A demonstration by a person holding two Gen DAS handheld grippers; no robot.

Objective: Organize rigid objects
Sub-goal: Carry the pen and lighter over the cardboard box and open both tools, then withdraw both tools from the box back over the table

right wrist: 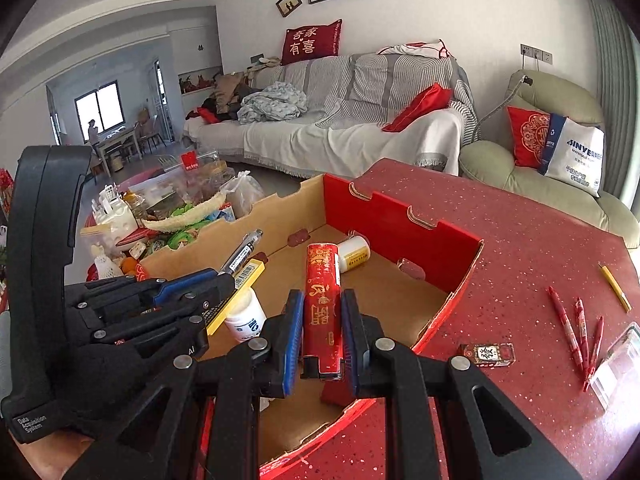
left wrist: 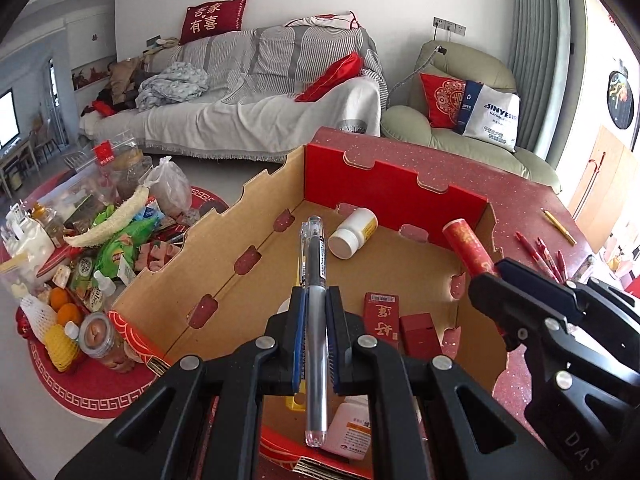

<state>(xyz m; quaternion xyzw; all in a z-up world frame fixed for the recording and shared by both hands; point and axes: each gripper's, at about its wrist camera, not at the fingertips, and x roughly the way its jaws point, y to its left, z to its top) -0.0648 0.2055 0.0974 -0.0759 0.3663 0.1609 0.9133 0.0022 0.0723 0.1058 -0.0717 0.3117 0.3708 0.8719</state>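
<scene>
While over box (left wrist: 404,196), left gripper (left wrist: 316,308) pinching pen (left wrist: 314,280), label illegible.

Bottle (left wrist: 353,233) in box (left wrist: 400,196) on table (left wrist: 532,208) — pens (right wrist: 576,328) right of box

Clear gel pen (left wrist: 315,312) clamped lengthwise between left tongs (left wrist: 316,332), above open cardboard box (left wrist: 224,256). Red gold-printed tube (right wrist: 321,304) pinched in right tongs (right wrist: 320,332). White pill bottle (left wrist: 353,233) lying ahead inside.
</scene>
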